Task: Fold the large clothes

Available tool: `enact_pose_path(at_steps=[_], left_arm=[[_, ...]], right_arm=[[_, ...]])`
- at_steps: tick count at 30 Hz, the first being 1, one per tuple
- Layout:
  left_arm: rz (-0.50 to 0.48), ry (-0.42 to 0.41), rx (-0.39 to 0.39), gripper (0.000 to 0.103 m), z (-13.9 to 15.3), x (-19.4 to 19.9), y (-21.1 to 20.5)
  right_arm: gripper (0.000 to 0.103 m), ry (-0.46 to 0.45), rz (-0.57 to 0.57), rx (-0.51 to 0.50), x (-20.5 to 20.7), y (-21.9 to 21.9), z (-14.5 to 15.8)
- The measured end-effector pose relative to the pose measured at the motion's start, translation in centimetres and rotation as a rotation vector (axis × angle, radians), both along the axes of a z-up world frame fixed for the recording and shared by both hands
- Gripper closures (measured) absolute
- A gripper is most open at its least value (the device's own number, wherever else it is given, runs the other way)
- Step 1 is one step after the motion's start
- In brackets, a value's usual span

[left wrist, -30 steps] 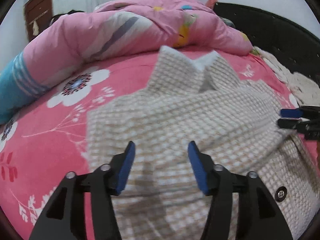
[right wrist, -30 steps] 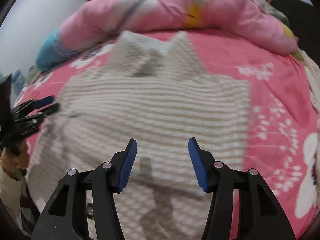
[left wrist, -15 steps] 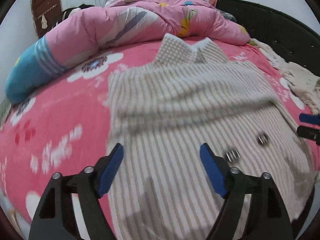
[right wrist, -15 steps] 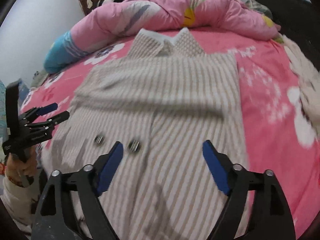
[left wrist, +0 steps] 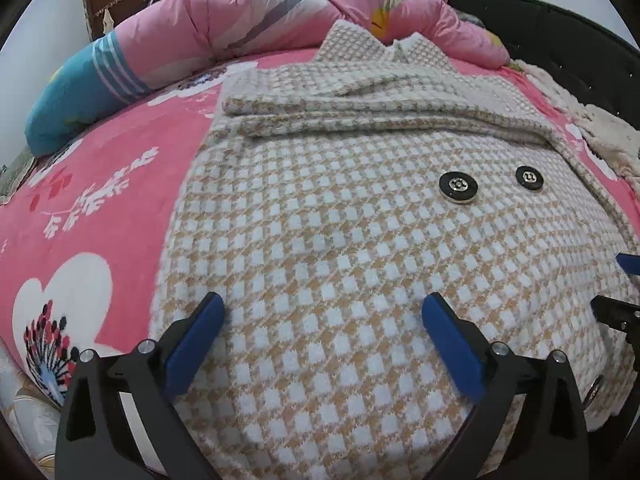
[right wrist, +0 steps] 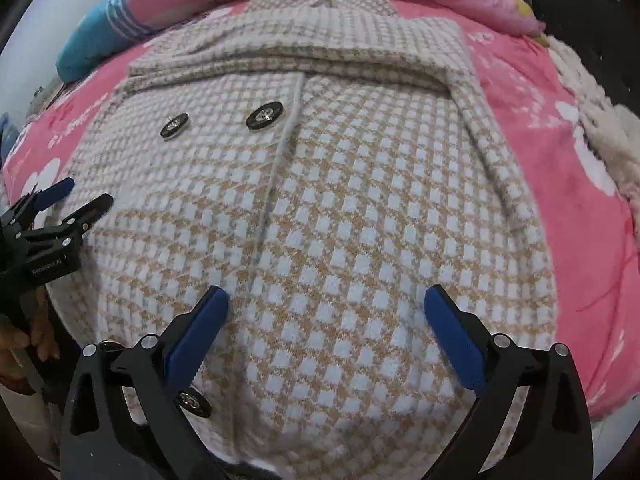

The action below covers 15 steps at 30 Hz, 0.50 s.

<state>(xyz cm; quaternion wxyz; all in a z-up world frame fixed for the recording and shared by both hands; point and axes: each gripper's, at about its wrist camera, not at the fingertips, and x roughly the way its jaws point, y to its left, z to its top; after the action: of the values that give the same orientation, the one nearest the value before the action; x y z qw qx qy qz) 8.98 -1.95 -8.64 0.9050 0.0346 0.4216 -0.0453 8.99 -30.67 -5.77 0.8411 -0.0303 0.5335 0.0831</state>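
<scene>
A beige and white checked coat (left wrist: pixel 340 216) (right wrist: pixel 340 200) lies flat on the pink bed, collar at the far end, both sleeves folded across its chest, black buttons (left wrist: pixel 458 187) (right wrist: pixel 265 115) showing. My left gripper (left wrist: pixel 322 312) hovers over the coat's near left part, jaws still opening, nothing between them. My right gripper (right wrist: pixel 326 304) hovers over the near right part, jaws also opening and empty. Each gripper shows at the edge of the other's view: the right gripper (left wrist: pixel 624 292) at the far right, the left gripper (right wrist: pixel 68 200) at the far left.
A pink flowered sheet (left wrist: pixel 100 200) covers the bed. A rolled pink and blue duvet (left wrist: pixel 200 40) lies along the far end. A cream fluffy garment (right wrist: pixel 600 136) sits at the right edge by the black bed frame (left wrist: pixel 560 24). A hand (right wrist: pixel 24 340) holds the left gripper.
Both grippers have drawn back toward the coat's near hem and sunk a little, and their jaws have spread from about half open to wide. The coat stays flat.
</scene>
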Motion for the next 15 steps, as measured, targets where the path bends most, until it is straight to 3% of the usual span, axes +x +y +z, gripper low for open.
enact_pose_path(at_steps=[4,15], left_arm=[[0.007,-0.036,-0.021,0.005,-0.4,-0.6,0.2],[0.000,0.005,-0.025,0.005,-0.2,-0.9,0.8]], right_arm=[[0.008,0.000,0.000,0.009,0.1,-0.1,-0.1],[0.008,0.051,-0.052,-0.009,1.3,0.1,-0.2]])
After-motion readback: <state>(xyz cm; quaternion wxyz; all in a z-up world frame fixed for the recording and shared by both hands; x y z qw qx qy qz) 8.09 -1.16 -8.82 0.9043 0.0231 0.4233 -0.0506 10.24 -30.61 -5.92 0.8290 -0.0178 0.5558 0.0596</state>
